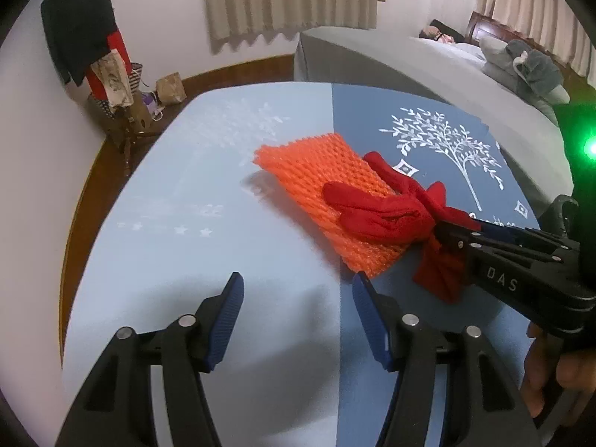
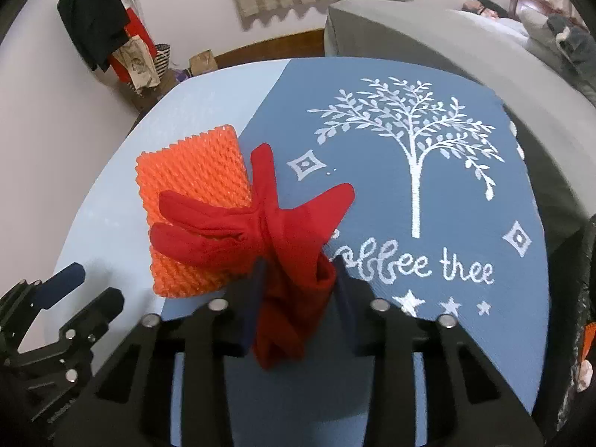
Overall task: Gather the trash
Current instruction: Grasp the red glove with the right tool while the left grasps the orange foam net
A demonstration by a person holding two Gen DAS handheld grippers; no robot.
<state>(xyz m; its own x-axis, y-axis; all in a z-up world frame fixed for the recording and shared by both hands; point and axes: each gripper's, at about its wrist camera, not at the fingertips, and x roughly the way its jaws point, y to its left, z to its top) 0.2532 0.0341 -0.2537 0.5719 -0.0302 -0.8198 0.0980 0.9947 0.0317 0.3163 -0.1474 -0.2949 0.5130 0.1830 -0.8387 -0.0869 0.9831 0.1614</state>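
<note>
Mat of two-tone blue fabric with a white tree print [image 2: 465,223] carries the litter: a crumpled red cloth glove [image 2: 260,223] draped over an orange foam fruit-net sleeve [image 2: 193,175]. Right gripper [image 2: 298,290] clamps the glove's cuff, presumably to lift it clear. Left gripper [image 1: 298,298] hangs beside the net's near edge, jaws apart and empty, likely waiting for the sleeve

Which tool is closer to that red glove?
Right. The right tool has the red glove between its fingers; the left tool is open over bare mat, short of it.
</note>
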